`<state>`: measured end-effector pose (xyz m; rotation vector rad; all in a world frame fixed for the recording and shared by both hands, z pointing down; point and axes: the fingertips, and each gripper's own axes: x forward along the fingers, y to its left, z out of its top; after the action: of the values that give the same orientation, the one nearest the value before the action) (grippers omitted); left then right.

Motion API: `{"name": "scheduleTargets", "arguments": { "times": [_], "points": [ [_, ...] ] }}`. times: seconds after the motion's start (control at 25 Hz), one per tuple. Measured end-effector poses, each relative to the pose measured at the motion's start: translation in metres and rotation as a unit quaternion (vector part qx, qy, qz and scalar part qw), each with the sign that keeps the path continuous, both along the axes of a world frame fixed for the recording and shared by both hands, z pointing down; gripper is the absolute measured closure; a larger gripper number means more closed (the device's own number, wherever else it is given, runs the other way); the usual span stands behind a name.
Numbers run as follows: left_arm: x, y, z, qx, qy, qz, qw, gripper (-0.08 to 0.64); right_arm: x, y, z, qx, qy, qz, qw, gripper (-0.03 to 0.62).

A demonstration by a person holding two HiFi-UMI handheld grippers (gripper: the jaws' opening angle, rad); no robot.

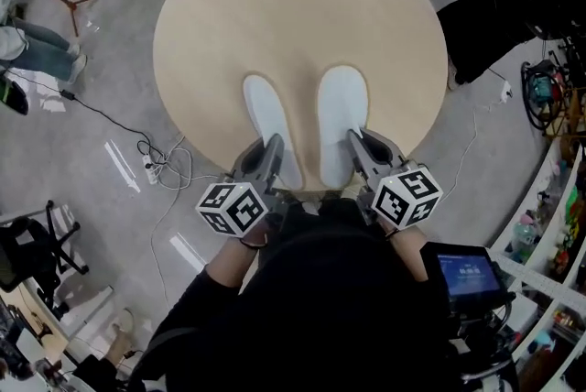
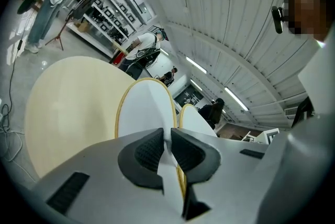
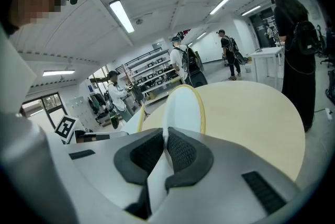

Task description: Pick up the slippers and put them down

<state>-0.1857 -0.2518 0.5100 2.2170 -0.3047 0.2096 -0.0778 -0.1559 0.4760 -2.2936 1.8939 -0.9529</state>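
Observation:
Two flat white slippers with thin yellow edging lie side by side at the near edge of the round table point(image 1: 220, 24). My left gripper point(image 1: 272, 163) is shut on the heel of the left slipper point(image 1: 268, 120), whose sole point(image 2: 146, 108) rises away from the jaws with its toe end tilted up. My right gripper point(image 1: 355, 157) is shut on the heel of the right slipper point(image 1: 341, 115), and its white sole point(image 3: 183, 109) stretches forward between the black pads point(image 3: 180, 154). In the left gripper view the right slipper point(image 2: 198, 119) shows just beyond the first.
The beige table top stretches beyond the slippers. A power strip with cables point(image 1: 151, 166) lies on the grey floor at the left. A person point(image 1: 41, 47) stands far left, and dark clothing point(image 1: 513, 10) hangs at the right. Shelving and other people fill the room's background.

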Motion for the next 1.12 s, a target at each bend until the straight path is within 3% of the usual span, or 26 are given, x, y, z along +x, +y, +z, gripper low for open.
{"name": "scheduleTargets", "arguments": {
  "times": [0.32,0.84,1.12],
  "points": [
    [0.029,0.039,-0.010,0.019,-0.018,-0.005,0.9996,0.522,0.030,0.034,0.004,0.035,-0.023,0.000,0.999,0.560],
    [0.126,0.168,-0.022,0.063,-0.059,-0.059,0.9945,0.522,0.135,0.140,0.000,0.077,-0.053,-0.060,0.994,0.560],
    [0.175,0.237,-0.014,0.052,-0.059,-0.081,0.9936,0.522,0.185,0.195,0.004,0.082,-0.048,-0.092,0.991,0.560]
  ]
}}
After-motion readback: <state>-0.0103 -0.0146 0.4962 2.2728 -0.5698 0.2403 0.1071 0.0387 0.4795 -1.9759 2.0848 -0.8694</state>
